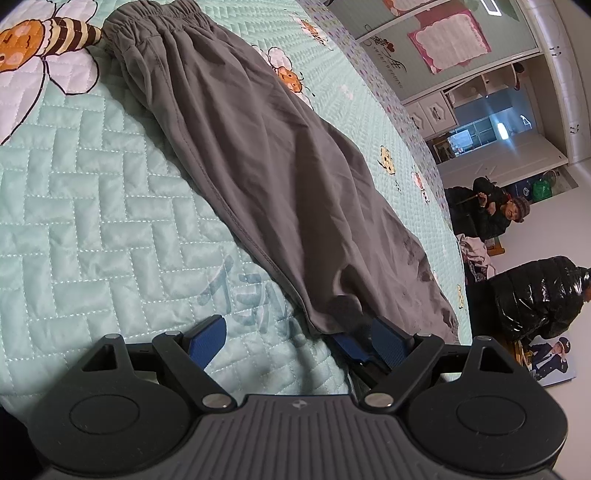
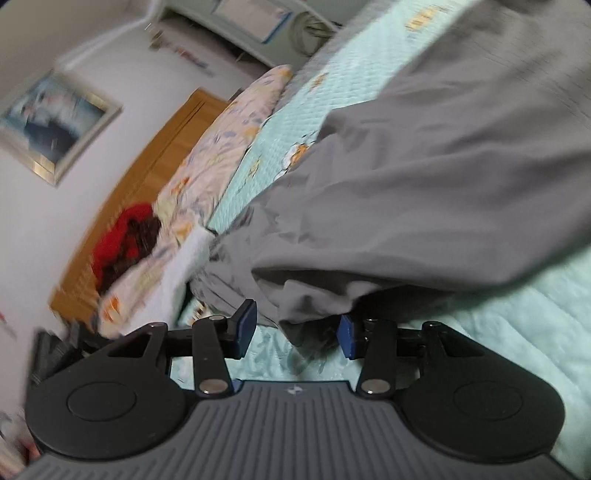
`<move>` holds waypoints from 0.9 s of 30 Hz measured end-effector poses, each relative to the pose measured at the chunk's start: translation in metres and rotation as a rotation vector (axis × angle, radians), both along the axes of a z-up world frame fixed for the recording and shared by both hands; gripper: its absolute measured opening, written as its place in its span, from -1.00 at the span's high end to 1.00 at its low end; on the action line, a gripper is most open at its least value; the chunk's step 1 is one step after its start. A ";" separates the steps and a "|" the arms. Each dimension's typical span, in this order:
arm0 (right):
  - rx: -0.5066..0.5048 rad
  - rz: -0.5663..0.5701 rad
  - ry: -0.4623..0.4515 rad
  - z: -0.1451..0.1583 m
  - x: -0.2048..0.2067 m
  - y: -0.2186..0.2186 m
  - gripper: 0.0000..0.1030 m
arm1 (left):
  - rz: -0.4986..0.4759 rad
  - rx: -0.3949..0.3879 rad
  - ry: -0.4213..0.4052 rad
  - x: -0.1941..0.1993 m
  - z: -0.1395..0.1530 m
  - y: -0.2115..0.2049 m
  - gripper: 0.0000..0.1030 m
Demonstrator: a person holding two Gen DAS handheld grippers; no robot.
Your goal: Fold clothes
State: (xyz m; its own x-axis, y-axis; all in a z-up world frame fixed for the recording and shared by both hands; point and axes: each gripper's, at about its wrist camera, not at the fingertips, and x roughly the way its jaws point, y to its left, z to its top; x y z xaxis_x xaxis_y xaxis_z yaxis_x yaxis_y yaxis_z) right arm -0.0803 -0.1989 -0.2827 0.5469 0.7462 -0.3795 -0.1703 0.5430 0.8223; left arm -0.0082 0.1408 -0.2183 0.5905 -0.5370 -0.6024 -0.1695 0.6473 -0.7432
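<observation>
Left tongs (image 1: 295, 338) and right tongs (image 2: 297, 334) gape at the grey trousers (image 1: 258, 155), waistband farthest away.

Trousers (image 1: 258, 155) lie lengthwise on the quilt (image 1: 92, 206), cuffs nearest both grippers.

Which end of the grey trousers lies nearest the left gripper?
The cuff end, right at the left gripper; the elasticated waistband lies far off.

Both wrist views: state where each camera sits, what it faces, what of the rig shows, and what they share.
Left wrist: on the left gripper, low over the quilt, looking along the grey trousers toward the waistband; fingers open.
Right wrist: on the right gripper, facing bunched trousers, pillow and headboard beyond; fingers open, blurred.
Shared: trousers, quilt.
</observation>
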 end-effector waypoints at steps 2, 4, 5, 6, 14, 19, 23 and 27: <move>-0.011 0.025 -0.011 0.002 0.000 0.003 1.00 | 0.002 0.000 -0.003 0.000 0.001 0.001 -0.69; -0.021 0.049 -0.022 0.004 0.000 0.006 0.96 | 0.003 0.000 -0.005 0.000 0.003 0.002 -0.69; -0.026 0.061 -0.028 0.005 0.000 0.008 0.96 | 0.004 0.000 -0.006 0.000 0.003 0.002 -0.69; -0.032 0.074 -0.034 0.005 -0.001 0.010 0.97 | 0.005 0.000 -0.008 0.000 0.004 0.003 -0.70; 0.010 0.096 0.044 0.001 -0.001 0.005 0.65 | 0.011 0.000 -0.018 0.000 0.010 0.007 -0.70; -0.044 0.108 0.009 0.024 -0.017 -0.023 0.03 | 0.005 0.011 -0.013 0.002 0.011 0.003 -0.70; -0.123 0.000 -0.099 0.052 -0.033 -0.086 0.03 | -0.001 0.021 -0.008 0.005 0.011 0.000 -0.70; -0.226 -0.307 -0.191 0.074 -0.023 -0.188 0.03 | -0.007 0.032 -0.003 0.008 0.011 -0.004 -0.70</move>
State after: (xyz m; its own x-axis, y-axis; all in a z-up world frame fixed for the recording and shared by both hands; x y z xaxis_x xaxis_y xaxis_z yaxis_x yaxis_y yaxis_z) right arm -0.1029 -0.3874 -0.2088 0.8073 0.4470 -0.3853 -0.1100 0.7555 0.6459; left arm -0.0006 0.1367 -0.2068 0.5883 -0.5220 -0.6176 -0.1627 0.6717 -0.7227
